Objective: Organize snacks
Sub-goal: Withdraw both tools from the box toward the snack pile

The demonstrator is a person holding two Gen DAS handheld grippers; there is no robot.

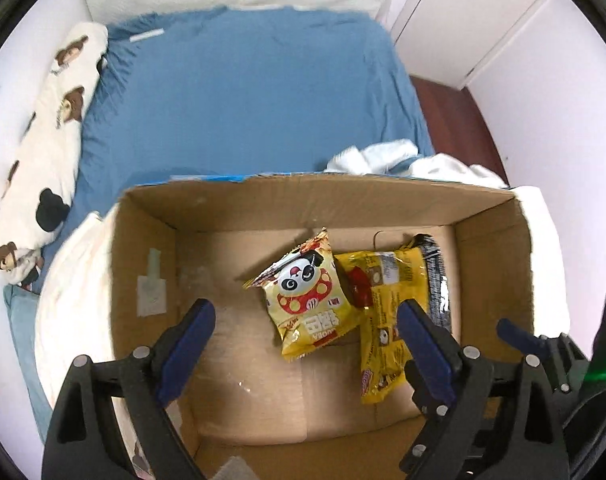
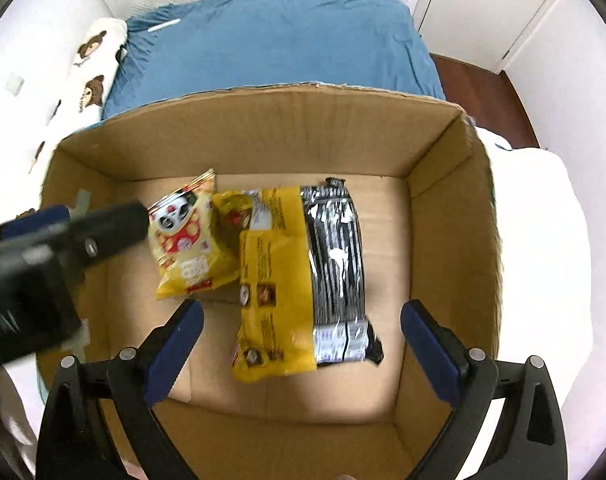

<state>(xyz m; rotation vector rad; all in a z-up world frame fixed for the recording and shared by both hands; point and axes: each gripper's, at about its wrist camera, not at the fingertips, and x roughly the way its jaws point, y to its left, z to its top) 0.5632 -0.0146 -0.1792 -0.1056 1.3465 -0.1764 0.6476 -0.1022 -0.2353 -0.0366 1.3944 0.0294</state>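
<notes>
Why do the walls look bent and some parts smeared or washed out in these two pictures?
Both views come through a fisheye lens, so the box edges bow and the corners go black. Left wrist view: fairly sharp, though the white bedding glares. Right wrist view: the left claw at the side is blurred, the snack packs slightly soft, and the bedding blown out.

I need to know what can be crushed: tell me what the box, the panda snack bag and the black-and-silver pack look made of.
Box: brown corrugated cardboard, matte, with creased flaps and a rough-cut rim.
Panda snack bag: thin printed plastic film, probably glossy; puffed and wrinkled, with crimped ends.
Black-and-silver pack: shiny foil-like film with bright glare streaks; whether real foil or metallised plastic is unclear.
</notes>
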